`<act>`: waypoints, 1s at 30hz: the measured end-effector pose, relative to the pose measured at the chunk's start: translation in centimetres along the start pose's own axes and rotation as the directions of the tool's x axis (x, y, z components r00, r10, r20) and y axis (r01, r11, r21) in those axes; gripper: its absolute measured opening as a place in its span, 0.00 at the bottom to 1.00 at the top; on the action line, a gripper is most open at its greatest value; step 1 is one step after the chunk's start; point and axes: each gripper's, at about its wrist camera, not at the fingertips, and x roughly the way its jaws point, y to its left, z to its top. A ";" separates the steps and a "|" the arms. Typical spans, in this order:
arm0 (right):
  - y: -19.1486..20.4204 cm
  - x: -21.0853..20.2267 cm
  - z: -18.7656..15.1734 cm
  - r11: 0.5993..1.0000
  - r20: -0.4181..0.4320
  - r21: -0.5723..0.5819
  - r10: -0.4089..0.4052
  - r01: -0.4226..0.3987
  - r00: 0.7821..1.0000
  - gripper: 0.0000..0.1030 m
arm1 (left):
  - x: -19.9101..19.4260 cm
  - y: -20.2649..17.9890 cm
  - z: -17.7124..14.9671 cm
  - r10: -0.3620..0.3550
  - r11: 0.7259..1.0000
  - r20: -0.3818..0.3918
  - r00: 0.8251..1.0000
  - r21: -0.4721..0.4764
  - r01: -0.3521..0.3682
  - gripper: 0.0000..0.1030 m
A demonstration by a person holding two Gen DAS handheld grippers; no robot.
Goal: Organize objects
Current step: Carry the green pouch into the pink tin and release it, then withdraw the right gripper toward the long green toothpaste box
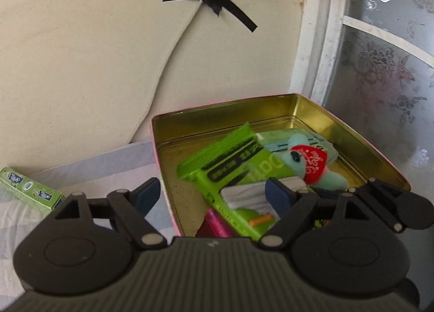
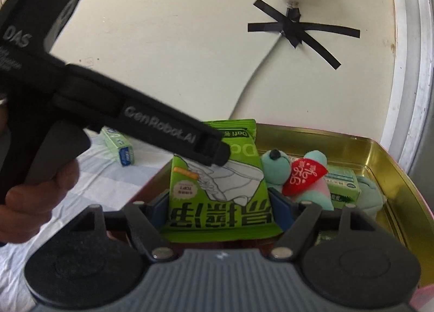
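most of the sorting looks done: the green snack packet (image 2: pixel 217 192), teal plush (image 2: pixel 301 173) and small boxes are lying in the gold tin (image 1: pixel 312 111). both hand-held grippers, left (image 1: pixel 214 192) and right (image 2: pixel 217 206), are standing open, gripping nothing. a green box (image 1: pixel 29 187) at lower left is sitting outside on the bed sheet (image 1: pixel 89 165).

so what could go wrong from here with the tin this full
1. The green snack bag lies tilted on top of the other items in the tin, so a nudge could slide it against the plush toy.
2. Both grippers hang open close together over the tin; the left gripper crosses the right gripper's view, so they could collide.
3. The green box still lies outside the tin.
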 end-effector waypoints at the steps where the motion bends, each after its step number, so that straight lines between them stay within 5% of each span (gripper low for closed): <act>1: 0.0 0.7 0.2 0.999 -0.005 -0.008 -0.046 0.046 0.999 0.73 | 0.0 0.0 -0.1 0.015 1.000 -0.001 1.000 -0.005 -0.015 0.84; 3: 0.0 2.0 0.3 0.989 -0.002 -0.022 -0.144 0.144 0.990 0.73 | -0.3 -0.2 -0.5 0.057 0.998 0.006 0.998 0.007 -0.057 0.88; 9: -0.5 -0.4 -0.7 0.993 0.068 0.096 -0.078 0.071 0.995 0.83 | -2.9 -0.5 -1.5 0.144 0.989 0.055 0.988 0.027 -0.146 0.88; 16: 0.5 -5.7 -2.5 0.987 0.189 0.139 -0.103 0.077 0.977 0.84 | -5.3 -1.4 -2.8 0.151 0.988 0.078 0.985 0.016 -0.153 0.89; 30: -0.3 -10.7 -4.8 0.950 0.199 0.300 -0.147 0.083 0.969 0.84 | -10.4 -2.2 -6.6 0.176 0.983 0.118 0.977 0.026 -0.180 0.89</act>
